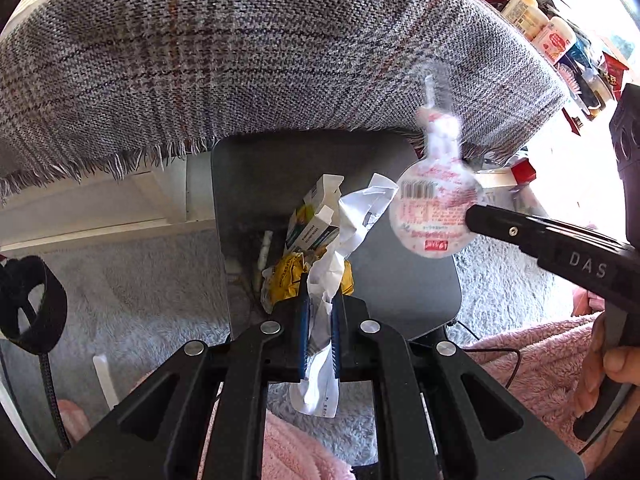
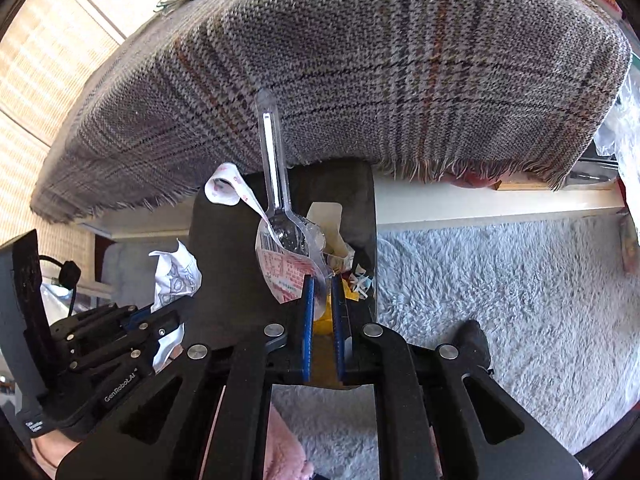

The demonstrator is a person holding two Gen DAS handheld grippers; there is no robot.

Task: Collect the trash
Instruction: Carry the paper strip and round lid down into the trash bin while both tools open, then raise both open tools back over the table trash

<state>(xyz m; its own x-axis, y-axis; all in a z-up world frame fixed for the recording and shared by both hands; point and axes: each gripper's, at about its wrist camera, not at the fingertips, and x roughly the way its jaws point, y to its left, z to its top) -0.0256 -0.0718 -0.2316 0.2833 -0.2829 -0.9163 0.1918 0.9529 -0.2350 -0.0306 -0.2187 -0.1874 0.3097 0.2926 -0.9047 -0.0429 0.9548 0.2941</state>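
Note:
My left gripper (image 1: 320, 296) is shut on a crumpled white paper (image 1: 360, 216), held over the open dark grey bin (image 1: 420, 280). In the bin lie a small carton (image 1: 316, 220) and a yellow wrapper (image 1: 288, 280). My right gripper (image 2: 320, 284) is shut on a round foil lid (image 2: 280, 268) with red print. A clear plastic spoon (image 2: 272, 152) stands up out of the folded lid. That lid (image 1: 434, 208) hangs over the bin's right side at the right gripper (image 1: 474, 214). In the right wrist view the left gripper (image 2: 148, 316) and its paper (image 2: 176, 276) are at the left, beside the bin (image 2: 224, 300).
A table under a fringed plaid cloth (image 1: 260, 52) overhangs the bin's far side, with bottles (image 1: 536, 20) at its right end. Grey shag carpet (image 2: 500, 280) surrounds the bin. A pink fleece garment (image 1: 532, 360) and a hand (image 1: 612, 364) are at the near right.

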